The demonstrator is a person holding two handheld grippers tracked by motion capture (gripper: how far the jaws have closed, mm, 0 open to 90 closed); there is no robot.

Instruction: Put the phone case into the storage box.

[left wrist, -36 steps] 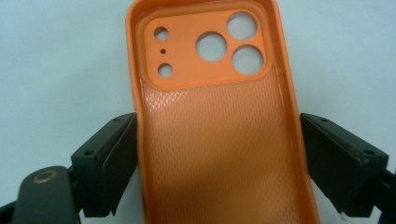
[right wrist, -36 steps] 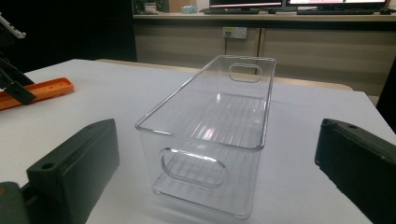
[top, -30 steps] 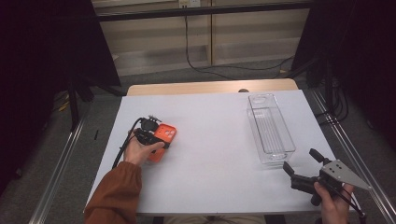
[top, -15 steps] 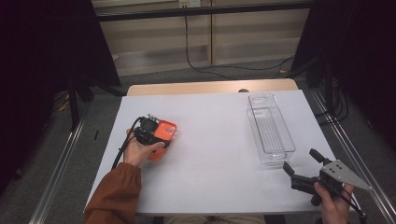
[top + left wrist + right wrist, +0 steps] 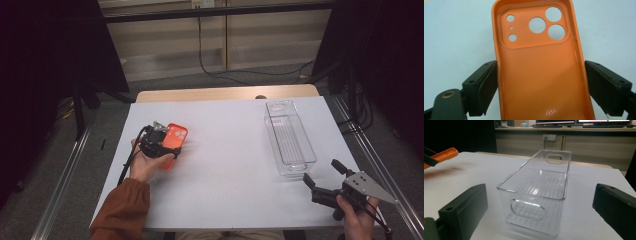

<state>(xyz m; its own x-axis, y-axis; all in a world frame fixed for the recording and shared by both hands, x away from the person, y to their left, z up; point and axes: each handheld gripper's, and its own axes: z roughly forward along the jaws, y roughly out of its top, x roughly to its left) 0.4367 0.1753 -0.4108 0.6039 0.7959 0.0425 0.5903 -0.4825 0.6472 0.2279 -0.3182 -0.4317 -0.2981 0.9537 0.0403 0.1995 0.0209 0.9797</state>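
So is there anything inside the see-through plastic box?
No, the clear plastic box is empty; the right gripper view shows only its ribbed bottom through the walls.

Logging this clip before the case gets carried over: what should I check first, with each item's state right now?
1. Left gripper fingers straddle the orange phone case: ok.
2. Both fingers pressing the case edges: cannot tell.
3. Case clear of the white table: ok.
4. Clear plastic bin upright and empty: ok.
5. Right gripper open, outside the bin: ok.
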